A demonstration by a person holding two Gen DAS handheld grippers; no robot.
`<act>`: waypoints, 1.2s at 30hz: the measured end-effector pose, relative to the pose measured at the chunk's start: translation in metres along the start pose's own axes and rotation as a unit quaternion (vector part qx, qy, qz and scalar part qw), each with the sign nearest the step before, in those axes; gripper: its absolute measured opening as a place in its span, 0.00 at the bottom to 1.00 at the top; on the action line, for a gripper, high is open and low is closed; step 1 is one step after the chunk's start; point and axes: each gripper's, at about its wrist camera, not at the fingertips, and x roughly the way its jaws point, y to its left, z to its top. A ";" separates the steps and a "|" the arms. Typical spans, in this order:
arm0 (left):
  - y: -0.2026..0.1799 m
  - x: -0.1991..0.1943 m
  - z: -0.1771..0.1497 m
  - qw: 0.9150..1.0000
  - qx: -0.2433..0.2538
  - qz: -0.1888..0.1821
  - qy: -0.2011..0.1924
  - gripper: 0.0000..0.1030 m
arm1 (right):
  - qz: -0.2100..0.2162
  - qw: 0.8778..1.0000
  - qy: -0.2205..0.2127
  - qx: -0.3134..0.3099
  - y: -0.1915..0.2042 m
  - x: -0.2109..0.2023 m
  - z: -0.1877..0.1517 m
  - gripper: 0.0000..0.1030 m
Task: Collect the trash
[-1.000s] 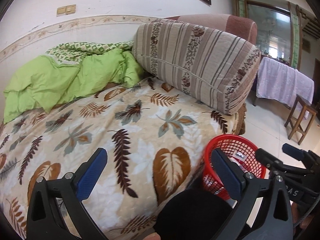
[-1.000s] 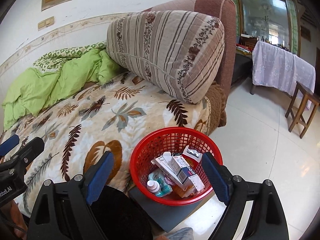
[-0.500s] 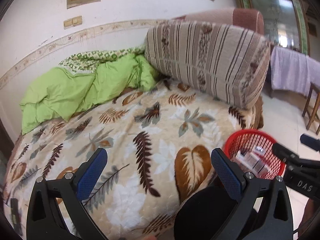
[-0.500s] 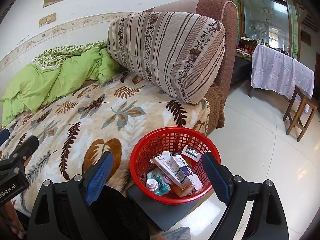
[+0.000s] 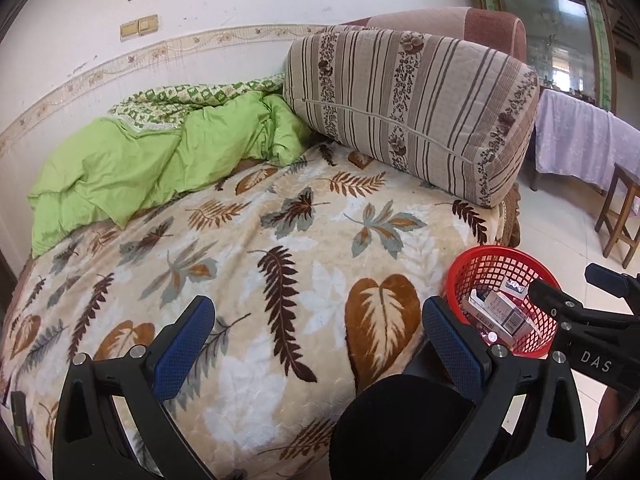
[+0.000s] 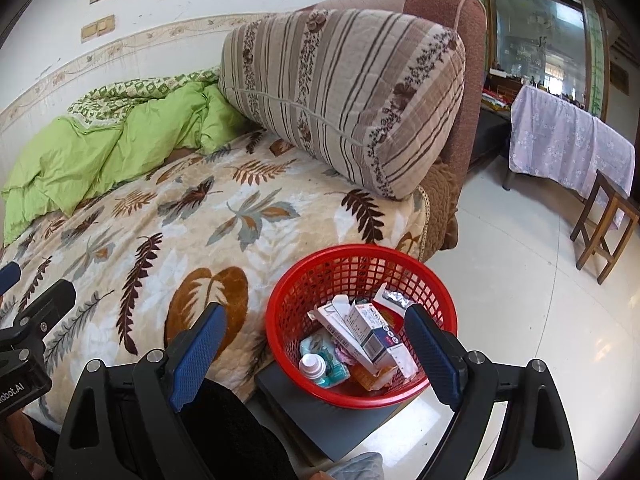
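Red basket (image 6: 362,276): plastic mesh, round, sits on a dark flat slab (image 6: 320,412) on the floor, just beside the bed's front edge, at the headboard end. Also seen low right in left wrist view (image 5: 500,276).
Trash: all inside the basket. White cartons (image 6: 368,332) lie tilted across the middle; small white-capped bottle (image 6: 314,366) w/ teal packet at near-left; blister strip (image 6: 394,298) against far wall; orange pack under the cartons.
Left gripper (image 5: 318,338): jaws spread wide, nothing between them; blue pads (image 5: 182,346) over the leaf-print blanket (image 5: 256,248). Its black body shows at left edge of right wrist view (image 6: 38,312).
Right gripper (image 6: 316,354): jaws spread wide, empty, held above the basket w/ right pad over the near rim. Seen from the side in left wrist view (image 5: 584,312), beside the basket.
Blanket: cream w/ brown & grey leaves, covers the bed top; no loose trash visible on it.
Green duvet (image 5: 152,160): bunched against the wall at far left.
Striped cushion (image 6: 344,92): big, leans on the pink-brown headboard (image 6: 452,20).
Bkgd: table w/ lilac cloth (image 6: 568,140), wooden stool (image 6: 604,224) in front of it, glossy white tile floor (image 6: 508,300).
Low centre: dark rounded shape, blurred, can't tell what.
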 end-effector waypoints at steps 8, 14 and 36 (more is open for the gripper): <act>0.003 0.006 -0.002 1.000 -0.009 0.003 0.002 1.00 | -0.002 1.000 0.007 0.000 -0.001 0.007 0.000 0.90; 0.005 0.007 -0.003 1.000 -0.008 0.004 0.003 1.00 | -0.003 1.000 0.012 -0.001 0.001 0.009 0.001 0.90; 0.007 0.002 -0.004 1.000 -0.012 0.008 -0.001 1.00 | -0.008 1.000 0.007 -0.004 0.004 0.004 0.002 0.90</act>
